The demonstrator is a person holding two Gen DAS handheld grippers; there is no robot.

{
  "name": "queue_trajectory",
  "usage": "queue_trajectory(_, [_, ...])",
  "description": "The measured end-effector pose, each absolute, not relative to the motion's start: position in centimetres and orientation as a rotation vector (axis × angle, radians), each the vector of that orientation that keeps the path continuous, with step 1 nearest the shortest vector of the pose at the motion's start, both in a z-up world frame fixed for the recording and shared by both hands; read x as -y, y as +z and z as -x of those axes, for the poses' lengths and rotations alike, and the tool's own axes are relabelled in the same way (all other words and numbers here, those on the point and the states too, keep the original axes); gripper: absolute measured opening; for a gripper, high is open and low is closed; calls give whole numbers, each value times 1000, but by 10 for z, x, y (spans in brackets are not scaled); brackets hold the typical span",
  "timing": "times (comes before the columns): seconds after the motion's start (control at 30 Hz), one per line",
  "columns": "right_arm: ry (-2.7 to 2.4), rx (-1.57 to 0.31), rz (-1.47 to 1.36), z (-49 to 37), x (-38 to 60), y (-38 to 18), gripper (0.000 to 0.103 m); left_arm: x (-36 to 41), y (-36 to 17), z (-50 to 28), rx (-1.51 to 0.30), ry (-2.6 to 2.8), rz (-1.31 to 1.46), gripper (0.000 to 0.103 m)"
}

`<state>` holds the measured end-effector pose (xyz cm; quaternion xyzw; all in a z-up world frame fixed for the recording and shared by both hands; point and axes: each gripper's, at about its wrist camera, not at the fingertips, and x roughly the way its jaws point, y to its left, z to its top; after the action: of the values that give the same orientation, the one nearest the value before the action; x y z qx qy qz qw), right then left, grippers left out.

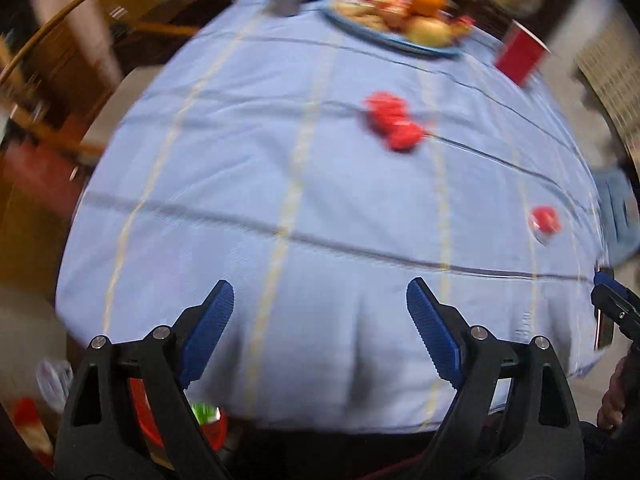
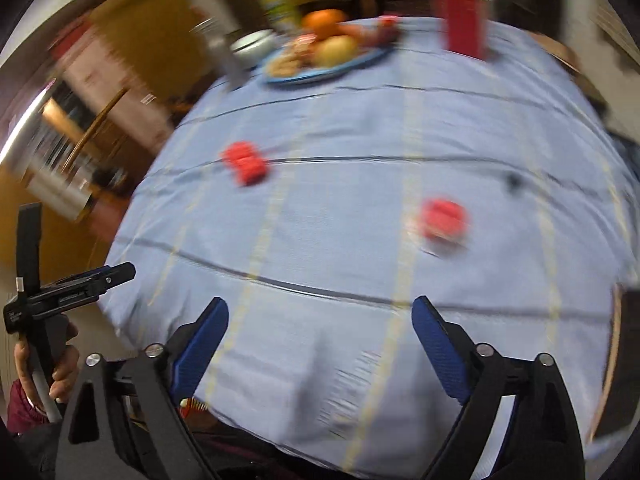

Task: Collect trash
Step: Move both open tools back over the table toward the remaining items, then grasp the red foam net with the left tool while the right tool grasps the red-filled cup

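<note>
Nothing collected yet: both red crumpled wrappers, far-left pair point(image 2: 245, 163) and right one point(image 2: 444, 219), lying on counter point(image 2: 320, 240); left claw point(image 1: 320, 332) and right claw point(image 2: 320, 344) spread, empty.

I am looking into a home dining room: a table under a light blue checked tablecloth point(image 1: 280, 184), a blue plate point(image 1: 400, 38) of fruit and biscuits, a red cup point(image 2: 464, 24), wooden chairs point(image 1: 60, 52) and wooden furniture around it.
</note>
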<state>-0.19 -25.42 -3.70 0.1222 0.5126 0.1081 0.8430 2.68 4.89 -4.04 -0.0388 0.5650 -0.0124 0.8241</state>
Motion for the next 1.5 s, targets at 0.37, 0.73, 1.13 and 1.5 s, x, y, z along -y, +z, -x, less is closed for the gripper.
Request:
queue_trajectory(0.37, [118,-960,-320,35,283,-24,97,42,-21,-56,-1120,-205,-135,87])
queue_trajectory(0.73, [177,-883,-249,29,272,-8,97,43,-11,-51,-1106,-152,-157,88])
queue_trajectory(1.13, [181,-877,-269,-5,277,-21,97,11,-13,-46,-1137,-1,-144,88])
queue_trajectory(1.5, [160,-919,-302,-14,291,-38,97,3,-27,-80,-1190,27,-96,88])
